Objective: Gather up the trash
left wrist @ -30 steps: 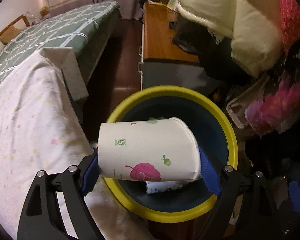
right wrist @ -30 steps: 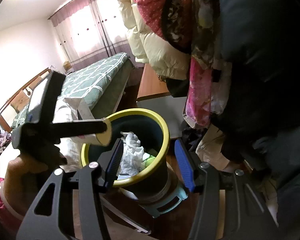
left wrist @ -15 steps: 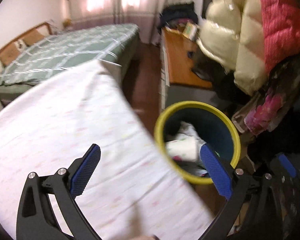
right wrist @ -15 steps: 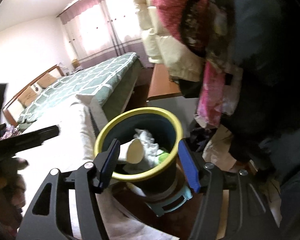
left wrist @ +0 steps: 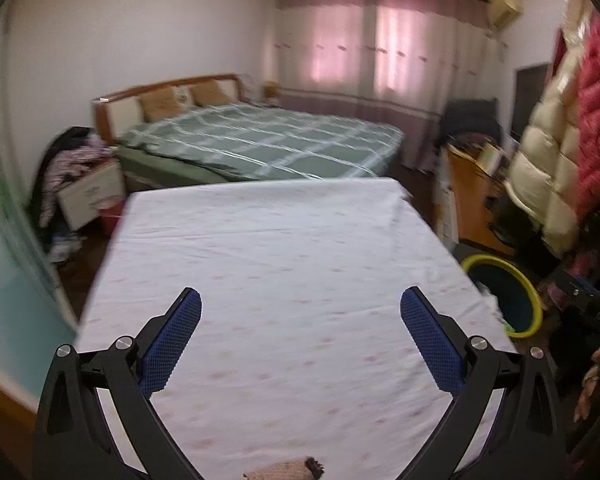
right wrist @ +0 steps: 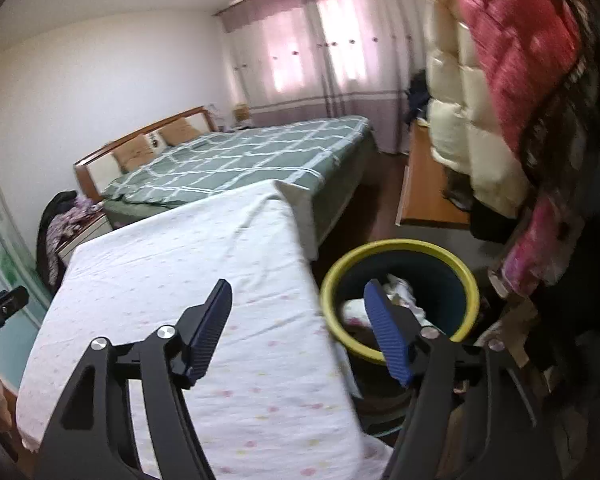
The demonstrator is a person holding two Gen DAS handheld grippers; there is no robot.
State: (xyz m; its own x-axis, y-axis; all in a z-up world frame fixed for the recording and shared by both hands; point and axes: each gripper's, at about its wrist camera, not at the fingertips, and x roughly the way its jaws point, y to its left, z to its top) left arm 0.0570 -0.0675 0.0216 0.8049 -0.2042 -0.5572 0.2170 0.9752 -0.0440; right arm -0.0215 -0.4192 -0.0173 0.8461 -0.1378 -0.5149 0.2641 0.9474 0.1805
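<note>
A dark blue bin with a yellow rim stands on the floor beside the table, with white paper trash inside; it also shows at the right in the left wrist view. My left gripper is open and empty above the table with the white flowered cloth. My right gripper is open and empty, over the table's right edge and the bin's near rim. The paper cup lies in the bin, partly hidden behind my right finger.
A bed with a green checked cover stands beyond the table. Hanging coats and jackets crowd the right side above the bin. A wooden desk stands behind the bin. A small brown object lies at the table's near edge.
My left gripper opened and let the paper cup fall into the bin, then swung left and up over the table. My right gripper drew back and turned left, staying open.
</note>
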